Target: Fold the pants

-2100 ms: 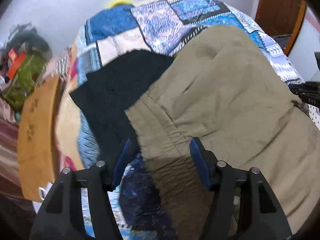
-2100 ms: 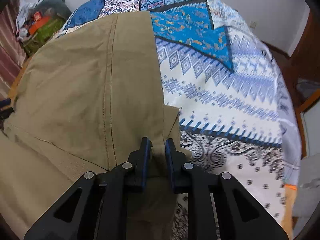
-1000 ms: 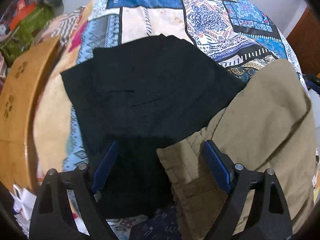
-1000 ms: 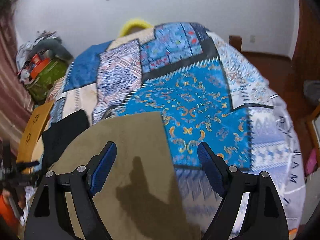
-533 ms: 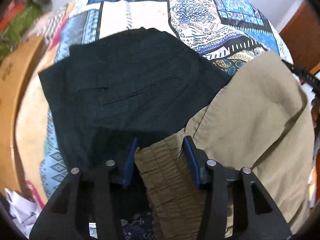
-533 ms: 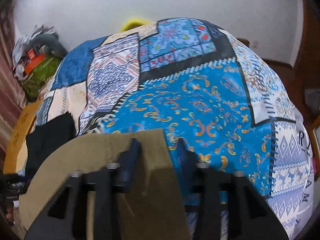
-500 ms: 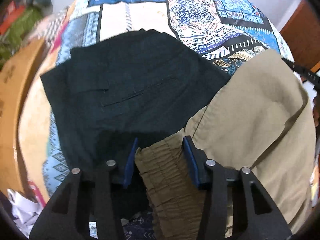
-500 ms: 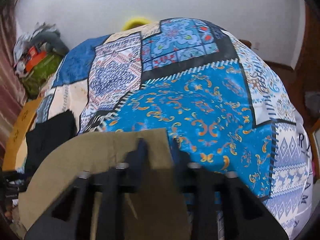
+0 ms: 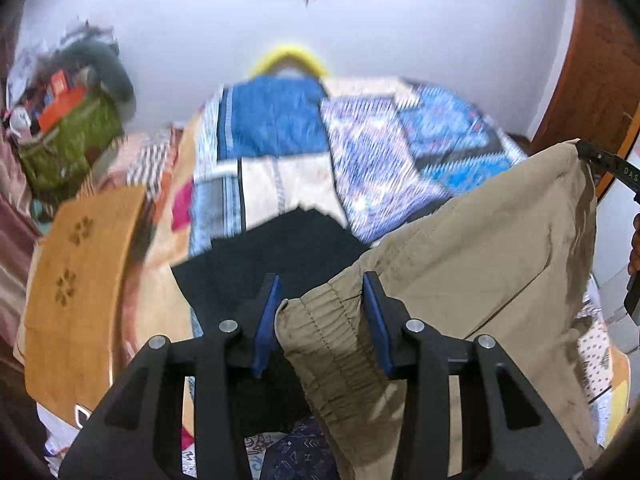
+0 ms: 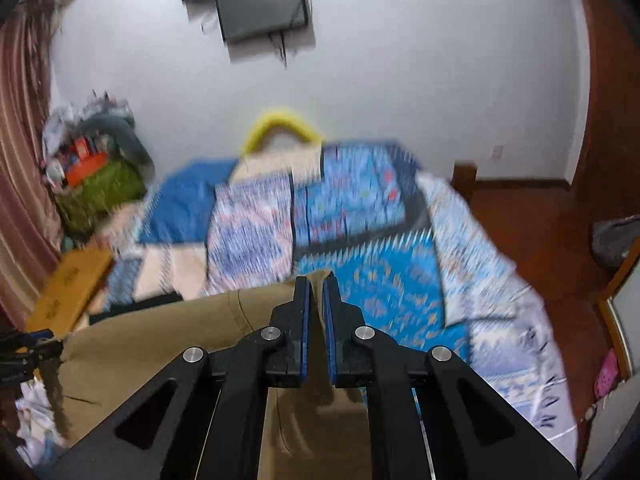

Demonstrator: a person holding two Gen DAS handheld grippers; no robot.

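place: home bedroom | signs: bed with patchwork quilt (image 10: 360,240), wall-mounted TV (image 10: 260,12)

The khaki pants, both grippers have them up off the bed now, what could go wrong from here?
1. The left gripper is closing on the bunched elastic waistband of the khaki pants; the thick gather looks loosely seated and might slide out.
2. The right gripper is shut on only a thin corner, which could slip free.
3. The black garment lies right under the hanging cloth on the bed, so the pants could drag or land on it.
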